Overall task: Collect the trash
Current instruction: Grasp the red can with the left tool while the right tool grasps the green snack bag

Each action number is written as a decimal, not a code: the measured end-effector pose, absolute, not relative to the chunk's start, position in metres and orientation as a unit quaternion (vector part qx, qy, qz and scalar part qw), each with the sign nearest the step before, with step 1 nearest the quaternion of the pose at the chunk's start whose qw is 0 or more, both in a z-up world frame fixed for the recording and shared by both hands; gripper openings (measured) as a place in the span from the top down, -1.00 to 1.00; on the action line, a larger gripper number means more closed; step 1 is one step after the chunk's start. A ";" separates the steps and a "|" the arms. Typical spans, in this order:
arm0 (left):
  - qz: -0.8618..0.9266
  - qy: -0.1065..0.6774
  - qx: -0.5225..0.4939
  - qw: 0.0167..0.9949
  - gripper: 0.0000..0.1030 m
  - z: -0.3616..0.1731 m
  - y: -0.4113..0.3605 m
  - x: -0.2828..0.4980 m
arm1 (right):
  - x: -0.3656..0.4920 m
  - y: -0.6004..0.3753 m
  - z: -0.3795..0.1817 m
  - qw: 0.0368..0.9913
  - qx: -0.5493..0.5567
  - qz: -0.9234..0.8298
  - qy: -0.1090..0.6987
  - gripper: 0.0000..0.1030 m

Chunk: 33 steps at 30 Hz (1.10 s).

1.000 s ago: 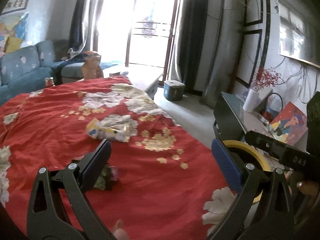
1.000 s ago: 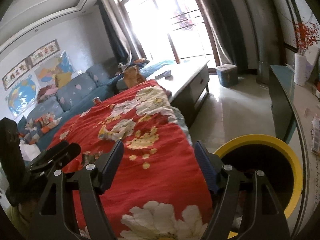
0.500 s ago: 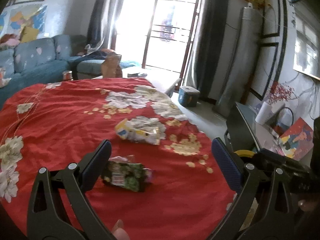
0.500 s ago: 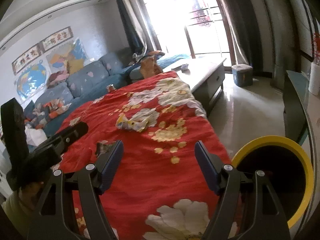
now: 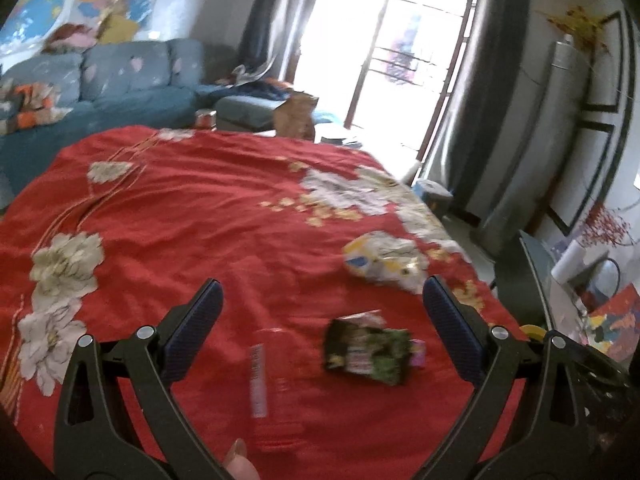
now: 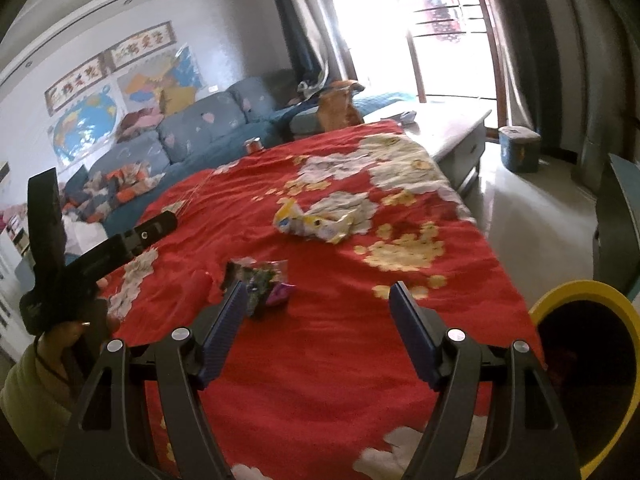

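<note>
A dark green snack wrapper (image 5: 368, 350) lies on the red flowered cloth (image 5: 208, 216), just ahead of my open, empty left gripper (image 5: 322, 316). A crumpled yellow-and-white wrapper (image 5: 382, 260) lies farther off to the right. A clear plastic wrapper with a white strip (image 5: 260, 380) lies between the left fingers. In the right wrist view the green wrapper (image 6: 260, 280) sits by the left fingertip of my open, empty right gripper (image 6: 316, 312), the yellow wrapper (image 6: 312, 224) beyond. A yellow-rimmed bin (image 6: 588, 360) stands at the table's right.
A blue sofa (image 5: 100, 80) with cushions runs behind the table. A low cabinet (image 6: 452, 128) and a small blue bin (image 6: 518, 148) stand toward the bright balcony door. A dark side table (image 5: 560, 280) with clutter is at the right. The left gripper's body (image 6: 80, 256) shows at left.
Both views have swung left across the table. The green wrapper has come from the left finger toward the middle of the left wrist view; the bin has slid almost out of it.
</note>
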State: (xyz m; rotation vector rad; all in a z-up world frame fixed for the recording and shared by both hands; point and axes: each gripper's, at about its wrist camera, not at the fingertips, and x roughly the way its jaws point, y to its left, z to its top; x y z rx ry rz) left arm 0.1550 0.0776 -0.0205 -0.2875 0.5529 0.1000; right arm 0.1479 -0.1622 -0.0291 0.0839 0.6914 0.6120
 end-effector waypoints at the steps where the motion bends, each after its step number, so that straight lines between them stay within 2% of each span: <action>1: 0.052 0.276 -0.144 0.949 -0.77 -0.023 0.081 0.155 | 0.150 -0.155 -0.031 0.891 0.037 0.301 0.337 -0.38; 12: 0.059 0.326 -0.180 0.926 -0.39 -0.055 0.113 0.152 | 0.173 -0.100 -0.053 0.867 -0.007 0.337 0.367 -0.37; 15: 0.044 0.342 -0.192 0.919 -0.34 -0.063 0.116 0.153 | 0.180 -0.087 -0.058 0.864 -0.024 0.341 0.371 -0.36; 16: 0.039 0.346 -0.195 0.917 -0.24 -0.065 0.116 0.154 | 0.183 -0.082 -0.060 0.861 -0.031 0.344 0.372 -0.33; 20: 0.027 0.362 -0.200 0.910 -0.15 -0.073 0.113 0.155 | 0.199 -0.071 -0.072 0.850 -0.037 0.353 0.390 -0.24; 27: 0.006 0.391 -0.196 0.899 -0.11 -0.087 0.102 0.160 | 0.214 -0.061 -0.081 0.828 -0.034 0.384 0.408 0.11; 30: 0.002 0.396 -0.191 0.898 0.00 -0.091 0.098 0.162 | 0.214 -0.061 -0.080 0.825 -0.031 0.391 0.406 0.40; 33: -0.001 0.400 -0.187 0.897 0.18 -0.093 0.095 0.164 | 0.209 -0.062 -0.076 0.823 -0.032 0.401 0.401 0.68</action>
